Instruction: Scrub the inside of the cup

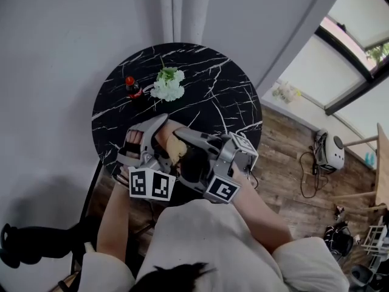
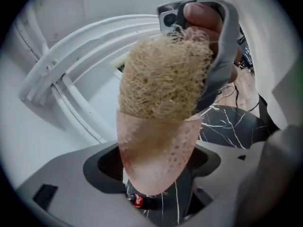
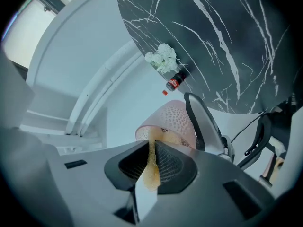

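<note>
The translucent pink dimpled cup (image 2: pixel 156 160) was held up in the air over the near edge of the round black white-veined marble bench (image 1: pixel 206 84), touching nothing on it. It lay on its side with its mouth turned toward the right gripper (image 3: pixel 152 160). Its wall was pale and speckled with small pits, and light passed through it, so a tan shade showed inside. The left gripper (image 2: pixel 154 174) was clenched on the cup, with a dark ribbed pad pressed against each side of its lower part. A coarse, tan, fibrous loofah pad (image 2: pixel 163 74) was stuffed into the cup's mouth and bulged out past the rim. The right gripper's jaws stood almost together, pinching a thin flattened edge of the loofah pad (image 3: pixel 151 169). From the head view the cup (image 1: pixel 135 137) showed only as a pink patch behind the left gripper (image 1: pixel 143 140), and the loofah pad (image 1: pixel 176 145) only as a small tan patch at the tip of the right gripper (image 1: pixel 185 142). The loofah pad hid the inside of the cup, so how deep it reached could not be told. The cup's base was covered by the left gripper's body. Farther back on the bench stood a small dark cola bottle with a red cap (image 1: pixel 132 87) and, just beside it, a bunch of white flowers with green leaves (image 1: pixel 168 84). In the left gripper view only the bottle's red label peeked out below the cup. In all there were one cup, one loofah pad, one bottle, one bunch of flowers and two grippers.
</note>
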The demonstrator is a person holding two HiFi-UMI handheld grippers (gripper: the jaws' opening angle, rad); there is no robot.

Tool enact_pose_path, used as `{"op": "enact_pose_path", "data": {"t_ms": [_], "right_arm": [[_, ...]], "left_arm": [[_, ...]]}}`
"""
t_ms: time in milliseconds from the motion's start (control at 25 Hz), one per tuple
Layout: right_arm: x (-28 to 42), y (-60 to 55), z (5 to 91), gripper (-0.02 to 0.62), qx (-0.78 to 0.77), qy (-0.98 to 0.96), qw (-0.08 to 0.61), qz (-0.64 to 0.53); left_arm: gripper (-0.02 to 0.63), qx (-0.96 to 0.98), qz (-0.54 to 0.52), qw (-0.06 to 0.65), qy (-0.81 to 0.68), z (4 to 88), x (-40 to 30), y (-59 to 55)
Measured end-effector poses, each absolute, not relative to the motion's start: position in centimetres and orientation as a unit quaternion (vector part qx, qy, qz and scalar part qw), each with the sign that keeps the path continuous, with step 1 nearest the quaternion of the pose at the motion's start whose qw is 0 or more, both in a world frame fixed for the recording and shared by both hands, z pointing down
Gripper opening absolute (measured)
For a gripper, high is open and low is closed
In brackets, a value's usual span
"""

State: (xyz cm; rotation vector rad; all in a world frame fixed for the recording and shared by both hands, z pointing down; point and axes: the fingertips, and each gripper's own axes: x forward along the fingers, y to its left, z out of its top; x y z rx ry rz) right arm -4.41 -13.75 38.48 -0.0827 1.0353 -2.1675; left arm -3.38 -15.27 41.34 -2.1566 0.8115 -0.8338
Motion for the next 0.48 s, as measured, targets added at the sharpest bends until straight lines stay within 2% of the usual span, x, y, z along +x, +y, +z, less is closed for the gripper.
{"op": "enact_pose_path", "data": {"t_ms": [480], "right_arm": [[-2.6,-14.0,38.2,0.055,-0.053,0.348,0.448,-0.822]], "left_arm": [[0.367,-0.822,-0.27,0.355,0.354,38.9,-3.2,-15.3]]}}
